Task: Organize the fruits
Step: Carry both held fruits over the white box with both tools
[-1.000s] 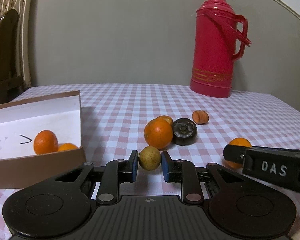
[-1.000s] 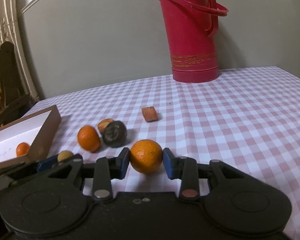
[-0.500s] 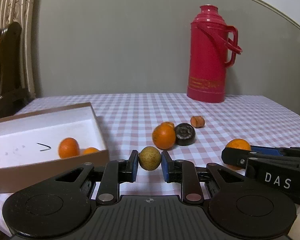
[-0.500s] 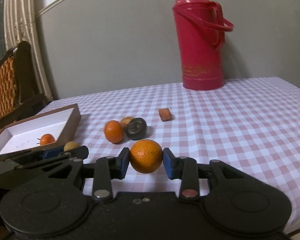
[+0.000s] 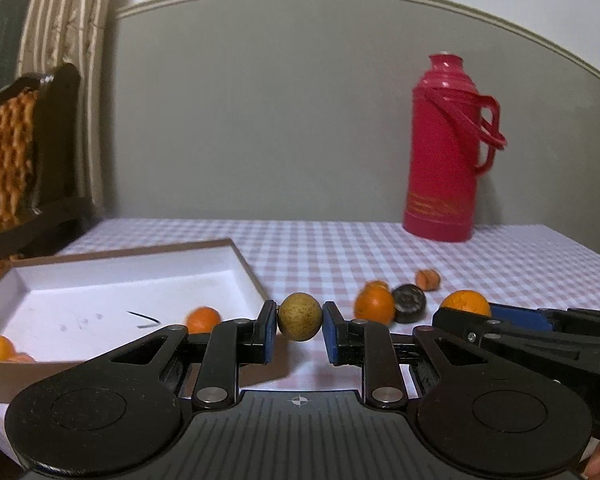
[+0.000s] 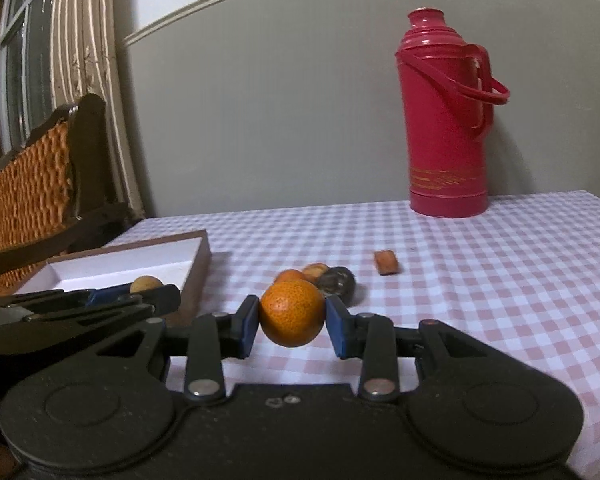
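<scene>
My left gripper [image 5: 299,330] is shut on a small round yellow-brown fruit [image 5: 299,316] and holds it above the table, beside the right wall of the brown box [image 5: 244,262]. The box holds small oranges [image 5: 203,319]. My right gripper [image 6: 293,326] is shut on an orange [image 6: 292,312], held above the table to the right of the left gripper. The right gripper also shows in the left wrist view [image 5: 466,312], and the left gripper in the right wrist view [image 6: 152,292]. On the cloth lie an orange [image 5: 374,306], a dark round fruit [image 5: 409,308] and a small orange-brown piece [image 5: 427,279].
A tall red thermos [image 5: 446,148] stands at the back right of the checked tablecloth [image 6: 500,272]. A dark wooden chair with a woven back [image 6: 32,184] stands at the left, beside the table. A grey wall is behind.
Both grippers have lifted and drawn back with their fruits; the table now looks lower and farther. The left gripper has moved closer to the box.
</scene>
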A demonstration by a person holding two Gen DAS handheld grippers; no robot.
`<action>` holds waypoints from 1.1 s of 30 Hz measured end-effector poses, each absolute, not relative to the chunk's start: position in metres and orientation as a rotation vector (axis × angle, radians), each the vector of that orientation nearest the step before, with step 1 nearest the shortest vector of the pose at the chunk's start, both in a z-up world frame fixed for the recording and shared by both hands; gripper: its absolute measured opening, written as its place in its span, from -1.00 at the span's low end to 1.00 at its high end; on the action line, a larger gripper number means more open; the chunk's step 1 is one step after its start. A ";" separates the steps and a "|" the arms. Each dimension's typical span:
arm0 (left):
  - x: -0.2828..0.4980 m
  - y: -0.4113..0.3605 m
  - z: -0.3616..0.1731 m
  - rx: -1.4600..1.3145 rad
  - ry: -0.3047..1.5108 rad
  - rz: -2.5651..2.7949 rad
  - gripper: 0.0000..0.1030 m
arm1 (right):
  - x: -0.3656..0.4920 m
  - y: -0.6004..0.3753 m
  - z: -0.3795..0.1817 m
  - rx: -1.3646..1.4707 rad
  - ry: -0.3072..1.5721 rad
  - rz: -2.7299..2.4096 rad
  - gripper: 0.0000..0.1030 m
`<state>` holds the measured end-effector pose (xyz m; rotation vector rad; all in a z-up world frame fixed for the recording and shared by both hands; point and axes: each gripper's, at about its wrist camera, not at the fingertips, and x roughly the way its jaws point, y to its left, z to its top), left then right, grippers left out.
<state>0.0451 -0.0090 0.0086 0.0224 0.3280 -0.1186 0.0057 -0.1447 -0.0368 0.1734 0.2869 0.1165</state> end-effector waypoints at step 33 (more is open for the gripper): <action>0.047 0.092 0.016 -0.041 0.292 0.141 -0.52 | 0.036 -0.050 -0.013 0.145 0.211 0.377 -0.47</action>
